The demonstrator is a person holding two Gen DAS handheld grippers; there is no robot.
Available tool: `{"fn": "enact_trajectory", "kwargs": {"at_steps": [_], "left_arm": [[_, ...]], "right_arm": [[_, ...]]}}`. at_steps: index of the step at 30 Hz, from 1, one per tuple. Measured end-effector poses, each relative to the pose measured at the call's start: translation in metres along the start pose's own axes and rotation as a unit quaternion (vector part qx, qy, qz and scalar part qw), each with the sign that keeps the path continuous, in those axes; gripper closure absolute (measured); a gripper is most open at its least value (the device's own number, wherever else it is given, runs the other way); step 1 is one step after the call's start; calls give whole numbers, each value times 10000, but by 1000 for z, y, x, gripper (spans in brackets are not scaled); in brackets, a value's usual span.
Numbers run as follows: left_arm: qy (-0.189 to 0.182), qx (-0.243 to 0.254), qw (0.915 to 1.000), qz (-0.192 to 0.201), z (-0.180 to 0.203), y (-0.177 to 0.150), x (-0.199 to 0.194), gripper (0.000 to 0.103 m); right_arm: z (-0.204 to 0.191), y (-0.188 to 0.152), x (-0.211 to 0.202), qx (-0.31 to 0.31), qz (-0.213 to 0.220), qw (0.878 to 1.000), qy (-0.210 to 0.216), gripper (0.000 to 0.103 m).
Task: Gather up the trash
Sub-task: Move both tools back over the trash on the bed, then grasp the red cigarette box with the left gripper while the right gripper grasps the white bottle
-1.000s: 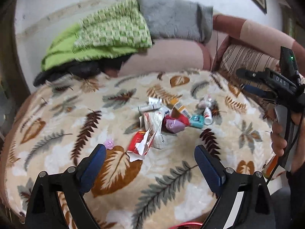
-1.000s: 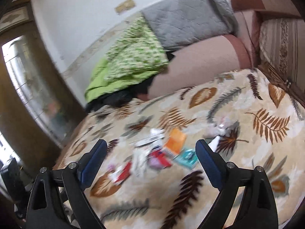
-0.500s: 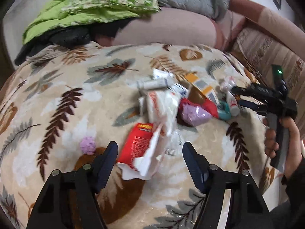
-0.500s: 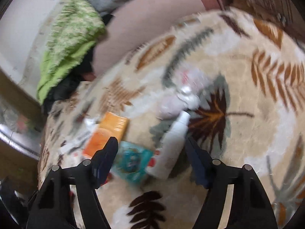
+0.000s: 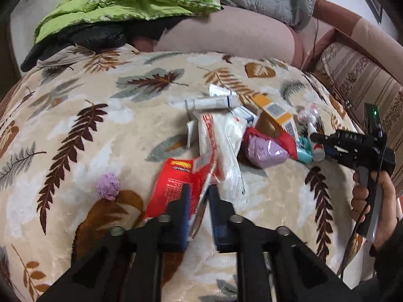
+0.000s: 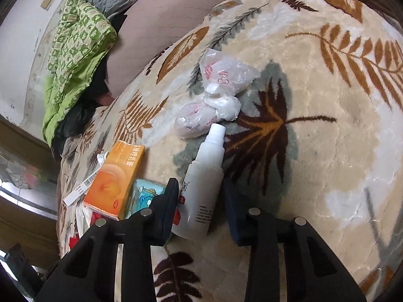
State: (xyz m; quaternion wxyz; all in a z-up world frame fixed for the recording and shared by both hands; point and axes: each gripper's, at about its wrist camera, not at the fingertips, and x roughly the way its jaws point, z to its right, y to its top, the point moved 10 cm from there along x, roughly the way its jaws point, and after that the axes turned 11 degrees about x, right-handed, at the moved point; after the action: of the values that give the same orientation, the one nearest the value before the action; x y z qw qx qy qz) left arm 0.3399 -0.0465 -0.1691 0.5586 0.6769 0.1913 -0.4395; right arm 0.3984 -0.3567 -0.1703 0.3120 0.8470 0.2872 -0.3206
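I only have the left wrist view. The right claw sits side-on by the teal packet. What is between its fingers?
Observer: A white bottle, lying flat. The right claw is closing its jaws on the bottle's body, one pad at each side.
Operator: Which way does the nozzle point?
Observer: Away from the claw, with its tip against a knotted clear plastic bag.
Operator: Anything crowding the grasp?
Observer: An orange box lies just left of the claw, apart from the bottle.
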Motion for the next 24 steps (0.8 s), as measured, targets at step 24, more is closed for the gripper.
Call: {"fn": "enact_trajectory", "kwargs": {"at_steps": [24], "left_arm": [[-955, -922, 9838, 1207, 40, -59, -184, 103]], "right_arm": [[-93, -143, -179, -827, 443, 9797, 1771, 73]]}}
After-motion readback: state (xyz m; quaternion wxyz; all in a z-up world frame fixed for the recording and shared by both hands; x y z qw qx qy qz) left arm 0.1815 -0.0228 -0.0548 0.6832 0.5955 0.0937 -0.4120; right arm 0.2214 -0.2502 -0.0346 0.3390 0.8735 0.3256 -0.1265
